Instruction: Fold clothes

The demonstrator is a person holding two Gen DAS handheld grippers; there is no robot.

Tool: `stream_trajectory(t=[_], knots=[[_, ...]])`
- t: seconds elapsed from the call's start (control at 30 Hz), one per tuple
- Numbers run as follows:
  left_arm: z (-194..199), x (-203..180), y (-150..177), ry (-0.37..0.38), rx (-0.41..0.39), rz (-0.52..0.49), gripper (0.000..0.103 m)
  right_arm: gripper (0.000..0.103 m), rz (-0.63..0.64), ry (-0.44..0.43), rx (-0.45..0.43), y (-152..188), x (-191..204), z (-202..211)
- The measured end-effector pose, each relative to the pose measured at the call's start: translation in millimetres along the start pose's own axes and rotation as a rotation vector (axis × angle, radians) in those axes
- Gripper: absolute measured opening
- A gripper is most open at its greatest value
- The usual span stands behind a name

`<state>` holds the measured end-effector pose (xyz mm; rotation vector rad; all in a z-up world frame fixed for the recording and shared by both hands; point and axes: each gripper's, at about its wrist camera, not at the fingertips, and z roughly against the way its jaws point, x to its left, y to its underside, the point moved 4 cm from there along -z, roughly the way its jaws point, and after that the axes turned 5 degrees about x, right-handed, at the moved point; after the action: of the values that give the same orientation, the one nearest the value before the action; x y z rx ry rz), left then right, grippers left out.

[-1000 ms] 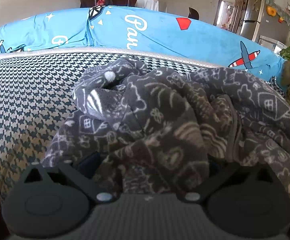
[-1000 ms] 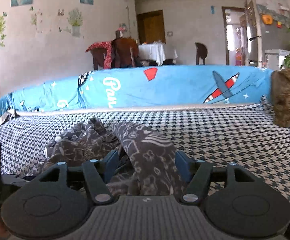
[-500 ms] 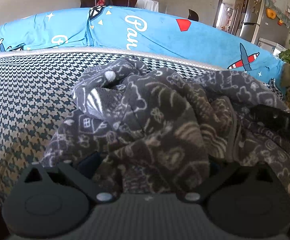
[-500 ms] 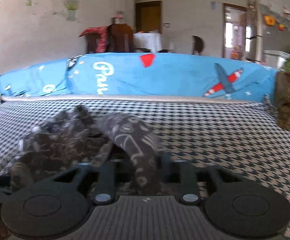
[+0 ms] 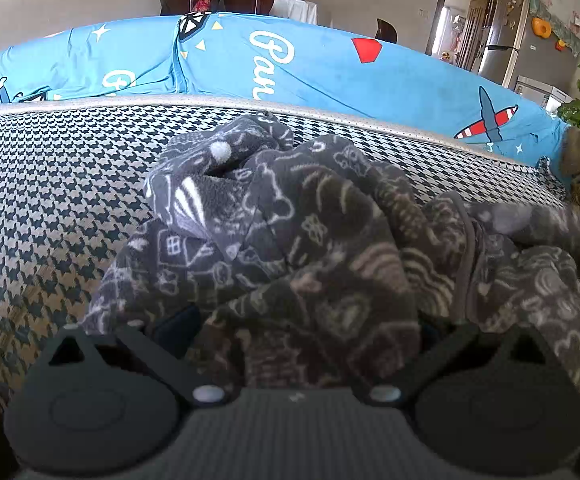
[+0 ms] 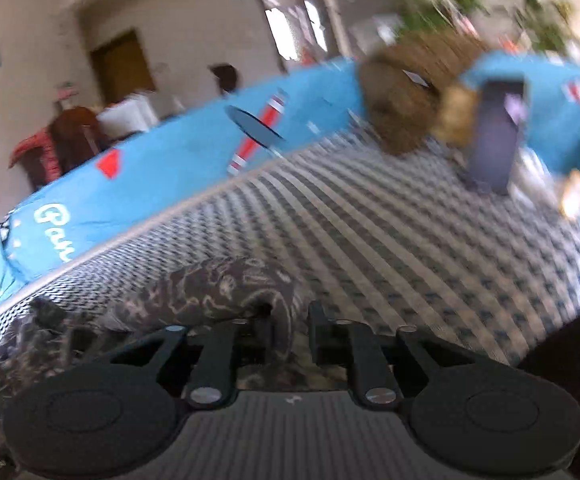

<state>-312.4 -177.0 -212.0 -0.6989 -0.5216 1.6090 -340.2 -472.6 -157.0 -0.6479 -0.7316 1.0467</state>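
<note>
Fleece garment [image 5: 297, 248], dark grey with doodle print, lies bunched on the houndstooth mattress [image 5: 50, 200], nearer than the blue printed bolster [image 5: 329, 64] along the far edge. The left gripper [image 5: 301, 332] is buried in the heap; cloth hides its fingers, so I cannot tell their state. The right gripper [image 6: 290, 320] has its fingers drawn close together, pinching a fold of the fleece, in a blurred, tilted view. Judging from this, the garment needs spreading flat before folding: pull the pinched edge away from the bolster-side heap steadily, keeping the other end anchored.
</note>
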Motion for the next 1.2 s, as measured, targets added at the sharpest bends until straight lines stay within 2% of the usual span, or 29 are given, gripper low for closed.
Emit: stream_trajectory(t=[0.03,0.17,0.37,0.6,0.7,0.77,0.93,1.07,1.2], knots=[[0.1,0.1,0.0,0.000,0.000,0.000,0.103,0.018,-0.008,0.009,0.011,1.4,-6.9,0.7],[0.2,0.4,0.0,-0.002,0.000,0.002,0.103,0.048,-0.029,0.034,0.023,4.8,-27.8,6.9],[0.6,0.0,-0.3,-0.005,0.004,0.004,0.103,0.053,-0.102,0.039,0.068,9.9,-50.3,9.6],[1.1,0.7,-0.7,-0.004,0.011,0.004,0.103,0.056,-0.261,-0.022,0.095,9.9,-79.9,12.2],[0.9,0.8,-0.6,-0.005,0.013,0.005,0.103,0.056,-0.247,-0.015,0.116,12.0,-81.7,11.6],[0.8,0.3,-0.6,-0.007,0.015,0.006,0.103,0.056,-0.230,-0.007,0.107,12.1,-81.9,14.9],[0.7,0.7,-0.8,-0.004,0.017,0.007,0.103,0.056,-0.326,-0.050,0.088,8.1,-94.6,23.1],[0.7,1.7,-1.1,-0.001,0.019,0.008,0.103,0.057,-0.332,-0.065,0.083,5.9,-93.6,23.4],[0.1,2.2,-1.0,0.000,0.018,0.008,0.103,0.057,-0.226,-0.026,0.089,0.6,-82.7,24.8]])
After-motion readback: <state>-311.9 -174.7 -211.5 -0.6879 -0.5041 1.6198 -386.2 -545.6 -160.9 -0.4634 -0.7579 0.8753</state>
